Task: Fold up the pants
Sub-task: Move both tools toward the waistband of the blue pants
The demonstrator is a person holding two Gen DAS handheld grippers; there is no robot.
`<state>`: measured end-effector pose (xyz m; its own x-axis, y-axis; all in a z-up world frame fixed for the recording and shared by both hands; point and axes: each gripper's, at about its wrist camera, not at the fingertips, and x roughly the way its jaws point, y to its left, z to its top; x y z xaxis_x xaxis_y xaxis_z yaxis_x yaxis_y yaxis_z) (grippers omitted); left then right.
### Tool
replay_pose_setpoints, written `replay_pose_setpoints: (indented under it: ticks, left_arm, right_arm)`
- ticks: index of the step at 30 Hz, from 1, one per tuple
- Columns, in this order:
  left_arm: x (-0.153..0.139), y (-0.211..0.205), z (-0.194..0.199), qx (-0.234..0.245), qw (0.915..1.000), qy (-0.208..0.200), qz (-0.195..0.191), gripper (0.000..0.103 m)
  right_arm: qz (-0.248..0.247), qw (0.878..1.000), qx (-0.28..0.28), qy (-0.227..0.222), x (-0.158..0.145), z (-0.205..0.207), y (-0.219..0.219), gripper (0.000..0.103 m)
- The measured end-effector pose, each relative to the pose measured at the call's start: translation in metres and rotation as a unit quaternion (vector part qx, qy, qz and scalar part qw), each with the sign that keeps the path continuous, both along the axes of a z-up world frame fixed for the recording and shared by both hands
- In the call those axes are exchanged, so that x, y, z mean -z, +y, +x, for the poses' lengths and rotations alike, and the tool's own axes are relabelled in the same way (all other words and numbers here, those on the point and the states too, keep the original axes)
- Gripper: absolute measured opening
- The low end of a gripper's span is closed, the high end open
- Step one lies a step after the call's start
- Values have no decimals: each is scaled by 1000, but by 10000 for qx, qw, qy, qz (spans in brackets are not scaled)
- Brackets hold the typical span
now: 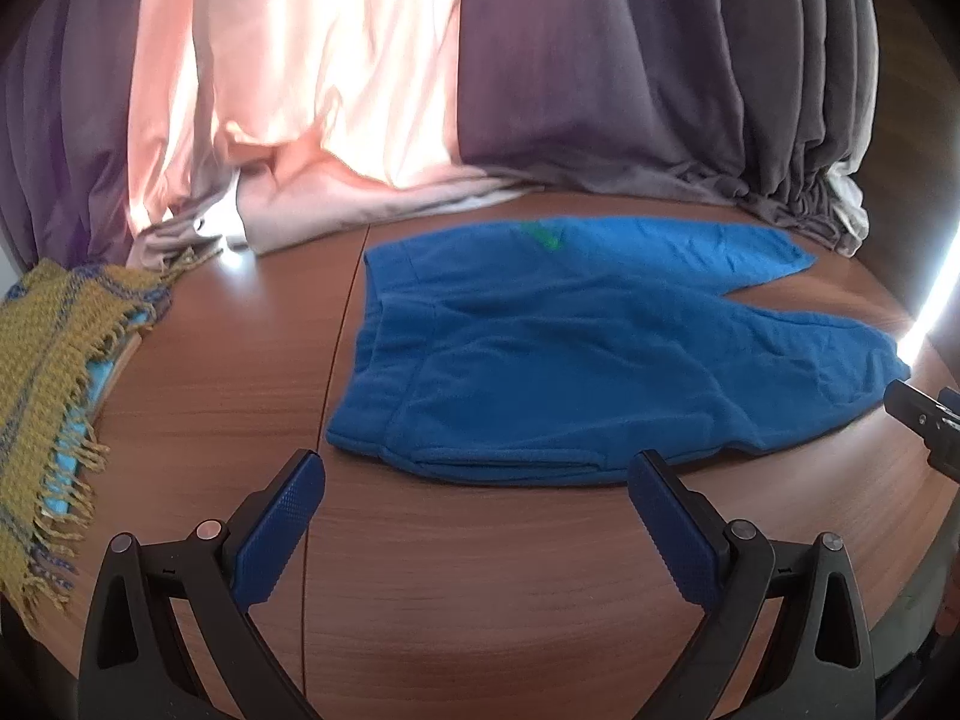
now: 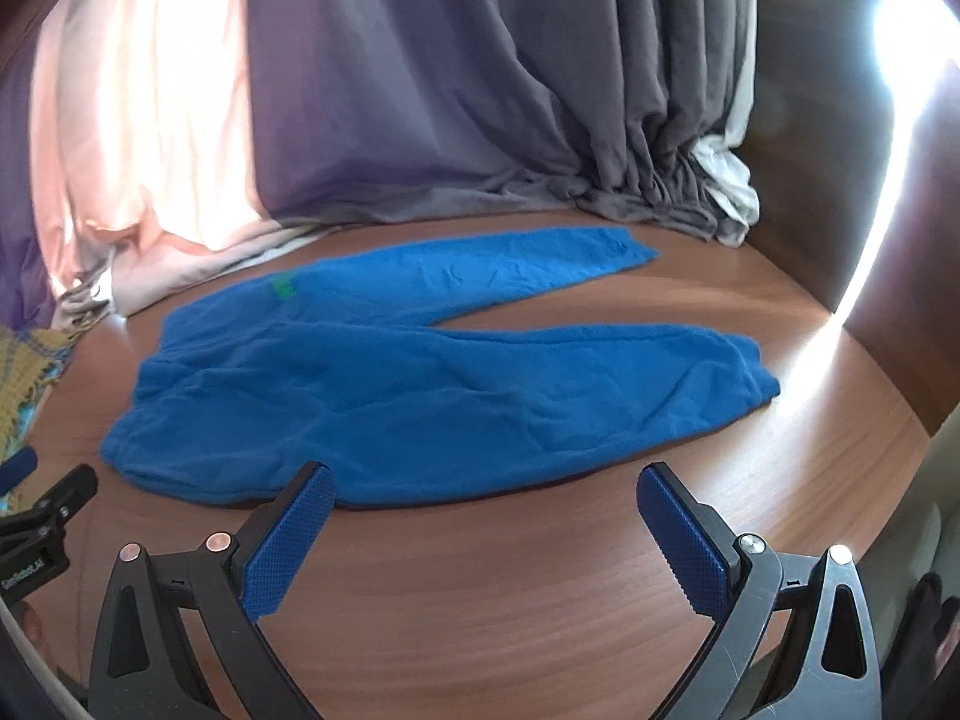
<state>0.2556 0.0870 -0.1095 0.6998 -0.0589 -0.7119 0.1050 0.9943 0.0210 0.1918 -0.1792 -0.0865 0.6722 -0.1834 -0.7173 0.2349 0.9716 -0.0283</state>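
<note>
Blue pants lie flat on the brown wooden table, waistband to the left, both legs spread apart toward the right. A small green tag shows near the waist's far side. My left gripper is open, just short of the waistband's near edge, nothing between its blue pads. My right gripper is open too, hovering at the near edge of the closer leg. Each gripper's black frame shows at the edge of the other's view.
Pink and grey-purple curtains hang behind the table, bunched on its far edge. A yellow fringed woven cloth over something light blue lies at the table's left. Bright light glares at the right.
</note>
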Motion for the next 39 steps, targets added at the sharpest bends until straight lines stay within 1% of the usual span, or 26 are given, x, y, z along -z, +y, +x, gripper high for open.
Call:
replay_pose_setpoints:
  ticks: [4, 8, 13, 16, 20, 24, 26, 31, 36, 37, 39]
  left_arm:
    - [10, -6, 10, -22, 9999, 81, 84, 102]
    - [19, -14, 21, -45, 9997, 161, 162, 102]
    - [23, -20, 31, -110, 9994, 179, 282, 102]
    - [26, -24, 37, -130, 9990, 189, 392, 102]
    - [30, -28, 43, -180, 9986, 233, 439, 102]
    - [38, -32, 50, -173, 9981, 320, 506, 102]
    - [41, -34, 53, -167, 9979, 350, 526, 102]
    - [47, -37, 58, -145, 9973, 382, 614, 103]
    - [55, -41, 62, -103, 9962, 445, 744, 103]
    - [56, -42, 62, -89, 9961, 451, 759, 103]
    - [59, -42, 63, -65, 9957, 493, 782, 103]
  right_arm:
    - [153, 9996, 199, 112, 15, 12, -12, 102]
    - [165, 9994, 254, 183, 28, 22, -20, 102]
    - [227, 9987, 314, 333, 46, 32, -30, 101]
    - [286, 9983, 347, 362, 53, 37, -36, 96]
    - [312, 9980, 292, 462, 60, 45, -39, 89]
    - [316, 9977, 284, 529, 65, 50, -41, 89]
    - [363, 9970, 331, 596, 68, 53, -43, 86]
    - [504, 9953, 374, 733, 75, 55, -45, 84]
    - [600, 9939, 412, 833, 81, 59, -48, 73]
    - [640, 9933, 444, 857, 82, 59, -50, 70]
    - [583, 9935, 483, 845, 82, 60, -50, 60]
